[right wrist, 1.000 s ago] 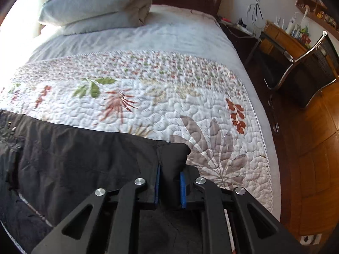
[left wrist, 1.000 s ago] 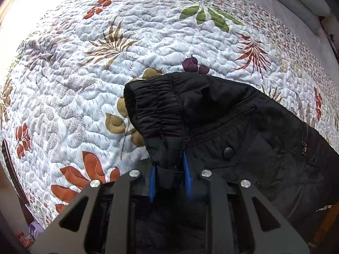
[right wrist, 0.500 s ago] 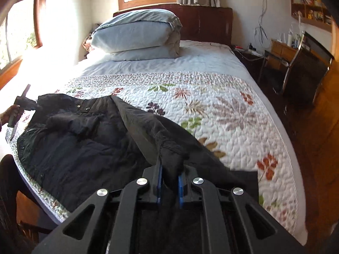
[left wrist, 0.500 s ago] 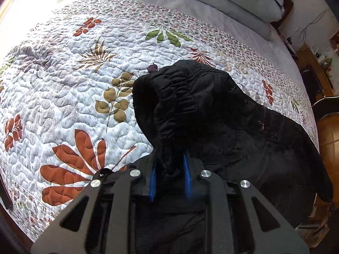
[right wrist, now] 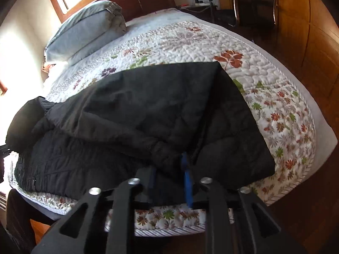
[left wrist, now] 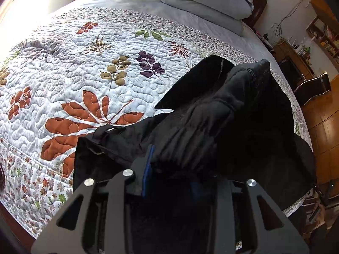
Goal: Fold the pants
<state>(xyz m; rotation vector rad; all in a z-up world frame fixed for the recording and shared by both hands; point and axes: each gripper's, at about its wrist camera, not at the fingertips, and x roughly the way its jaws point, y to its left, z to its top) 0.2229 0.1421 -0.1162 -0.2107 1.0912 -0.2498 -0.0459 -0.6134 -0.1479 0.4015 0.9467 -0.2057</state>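
The black quilted pants (right wrist: 148, 105) lie bunched along the near edge of the bed; in the left wrist view they (left wrist: 233, 116) rise in a lifted fold. My left gripper (left wrist: 171, 169) is shut on a thick wad of the waist end; its blue-padded left finger (left wrist: 147, 169) shows, the right one is hidden by cloth. My right gripper (right wrist: 169, 175) is shut on a bunched edge of the pants, between its blue pads, just off the bed's near edge.
A floral quilt (left wrist: 84, 67) covers the bed. Grey pillows (right wrist: 84, 27) are stacked at the headboard. A chair (right wrist: 254, 2) and desk stand beyond the bed on the wooden floor (right wrist: 317, 42). Shelves and cables (left wrist: 317, 31) line the far wall.
Both grippers have lifted and pulled the pants back toward the near bed edge. The right end has been carried over, so one layer now lies on another.
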